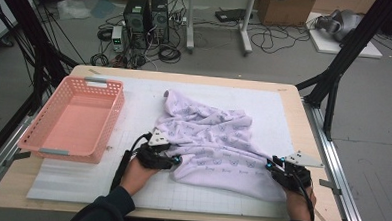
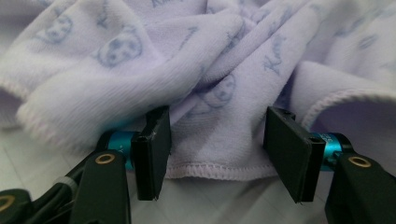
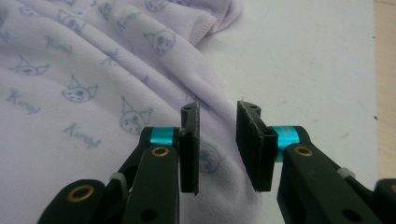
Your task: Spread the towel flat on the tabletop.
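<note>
High view, cloth: a lilac towel [image 1: 215, 141] printed with small cat faces lies crumpled on the white mat [image 1: 149, 106], right of the table's middle, one corner reaching toward the far edge.
Left gripper [image 1: 174, 160]: at the towel's near-left hem; in the left gripper view its jaws stand wide apart, the stitched hem between them, pads not pressing on it.
Right gripper [image 1: 271, 166]: at the towel's near-right edge; in the right gripper view the jaws stand narrowly apart over a fold of cloth, with a gap showing between the pads, so nothing looks clamped.
Work in hand: judging by both grippers at the near edge, the towel is being spread or folded.
Done: little that shows; the cloth is bunched, with ridges running across it and no clean fold.
Left: take both near corners, pull the cloth flat, fold it, and probably put it in the basket.
Pink basket [image 1: 73, 120]: at the table's left, well apart from the towel, nothing in it.
Table [image 1: 294, 107]: wooden, with bare rim around the mat.
Beyond the table: computer towers [image 1: 147, 16], cables and a cardboard box on the floor, out of reach.
In the way: nothing on the mat blocks either gripper; the towel's own creases are the main hindrance.
</note>
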